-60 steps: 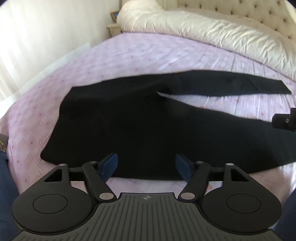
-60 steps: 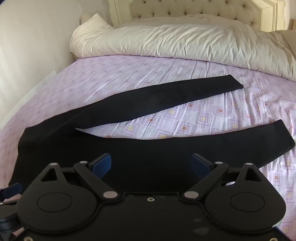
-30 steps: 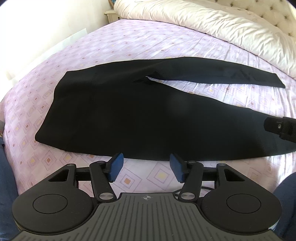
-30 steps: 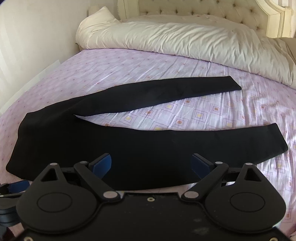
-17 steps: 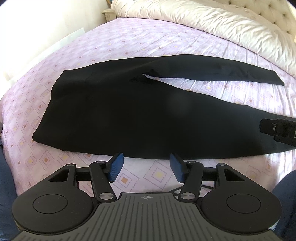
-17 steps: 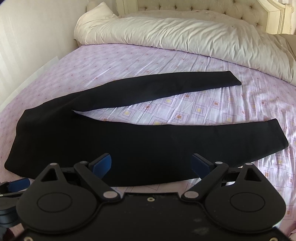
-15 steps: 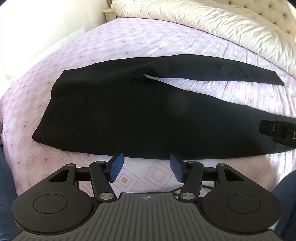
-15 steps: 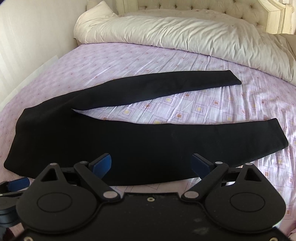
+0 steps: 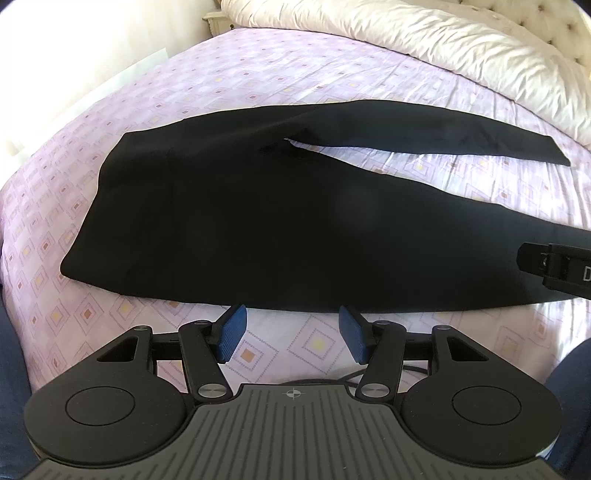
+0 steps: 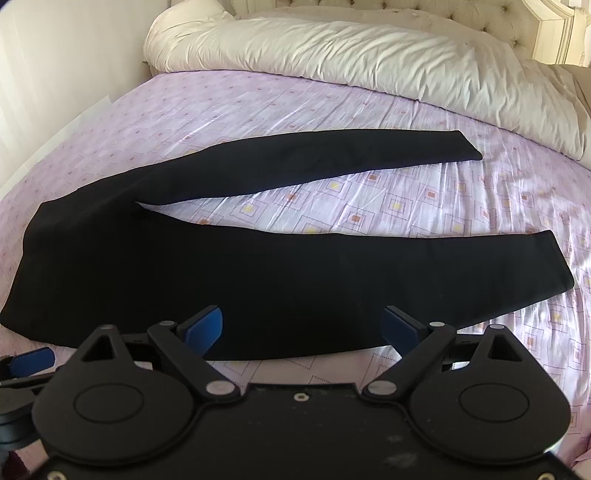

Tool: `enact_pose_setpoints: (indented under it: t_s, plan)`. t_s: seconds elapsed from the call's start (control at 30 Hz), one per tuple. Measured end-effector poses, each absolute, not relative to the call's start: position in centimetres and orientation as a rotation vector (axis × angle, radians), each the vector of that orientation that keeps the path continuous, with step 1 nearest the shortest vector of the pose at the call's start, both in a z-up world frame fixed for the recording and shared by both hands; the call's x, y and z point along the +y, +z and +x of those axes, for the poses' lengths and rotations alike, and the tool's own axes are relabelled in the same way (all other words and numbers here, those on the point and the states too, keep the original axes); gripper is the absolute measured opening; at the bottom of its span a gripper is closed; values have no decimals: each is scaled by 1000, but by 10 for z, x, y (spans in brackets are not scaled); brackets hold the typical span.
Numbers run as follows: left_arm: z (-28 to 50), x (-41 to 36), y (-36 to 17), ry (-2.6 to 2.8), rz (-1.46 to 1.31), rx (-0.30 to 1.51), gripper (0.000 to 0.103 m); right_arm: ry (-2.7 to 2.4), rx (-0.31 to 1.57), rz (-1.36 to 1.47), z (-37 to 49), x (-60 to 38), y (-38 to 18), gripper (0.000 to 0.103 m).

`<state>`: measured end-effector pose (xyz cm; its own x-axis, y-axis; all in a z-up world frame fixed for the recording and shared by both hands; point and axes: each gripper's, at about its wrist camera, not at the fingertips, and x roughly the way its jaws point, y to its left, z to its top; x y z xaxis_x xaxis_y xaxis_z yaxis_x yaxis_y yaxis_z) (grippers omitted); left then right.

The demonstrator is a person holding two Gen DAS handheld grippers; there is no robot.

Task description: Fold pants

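Observation:
Black pants (image 9: pixel 258 229) (image 10: pixel 229 273) lie flat on the lilac patterned bed sheet, waist to the left and the two legs spread apart toward the right. My left gripper (image 9: pixel 290 334) hovers open just short of the pants' near edge, over bare sheet, with nothing between its blue pads. My right gripper (image 10: pixel 303 328) is open wider, its blue pads above the near edge of the nearer leg and holding nothing. Part of the right gripper's body (image 9: pixel 557 264) shows at the right edge of the left wrist view.
A rumpled white duvet (image 10: pixel 351 62) is bunched along the head of the bed in front of a tufted headboard (image 10: pixel 424 5). A pale wall runs along the left side (image 10: pixel 55 74). Dark blue trousers of the person (image 9: pixel 11 369) show at the lower corners.
Over the last second almost nothing has moved. Before that both grippers drew back toward the near edge of the bed, so the whole garment came into view.

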<state>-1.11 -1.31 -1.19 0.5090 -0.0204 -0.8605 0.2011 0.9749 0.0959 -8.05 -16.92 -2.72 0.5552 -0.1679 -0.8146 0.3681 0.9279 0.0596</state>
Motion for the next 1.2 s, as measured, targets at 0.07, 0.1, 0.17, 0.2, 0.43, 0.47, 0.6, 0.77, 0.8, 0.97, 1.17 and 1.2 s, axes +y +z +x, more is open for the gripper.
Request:
enact_pose_setpoints:
  t_s: [0.07, 0.1, 0.17, 0.2, 0.43, 0.47, 0.6, 0.77, 0.8, 0.97, 1.17, 1.2]
  plan:
    - [-11, -13, -12, -137, 194, 1030, 54, -319, 932, 235, -80, -170, -27, 99]
    - [-11, -13, -12, -137, 195, 1030, 54, -318, 932, 236, -80, -170, -27, 99]
    - [-11, -14, -13, -138, 197, 1032, 54, -317, 932, 236, -80, -170, -27, 99]
    - [-10, -14, -14, -137, 199, 1034, 54, -316, 932, 236, -81, -170, -27, 99]
    - [-10, -14, -15, -136, 203, 1041, 54, -307, 937, 235, -80, -170, -28, 99]
    - [-9, -14, -16, -135, 203, 1043, 54, -304, 940, 237, -80, -170, -28, 99]
    - [-9, -15, -16, -137, 206, 1045, 54, -295, 944, 235, -80, -169, -29, 99]
    - [-7, -14, -18, -143, 198, 1057, 47, -287, 947, 244, -78, -168, -31, 98]
    - [-6, -13, -19, -143, 194, 1067, 42, -285, 947, 245, -78, -168, -32, 98]
    - [-3, -9, -24, -138, 199, 1092, 31, -281, 903, 240, -78, -167, -34, 95]
    - [13, -4, -20, -160, 233, 1027, 31, -236, 825, 146, -65, -171, -30, 94]
    - [19, -1, -18, -170, 224, 1011, 31, -215, 811, 139, -61, -173, -28, 94]
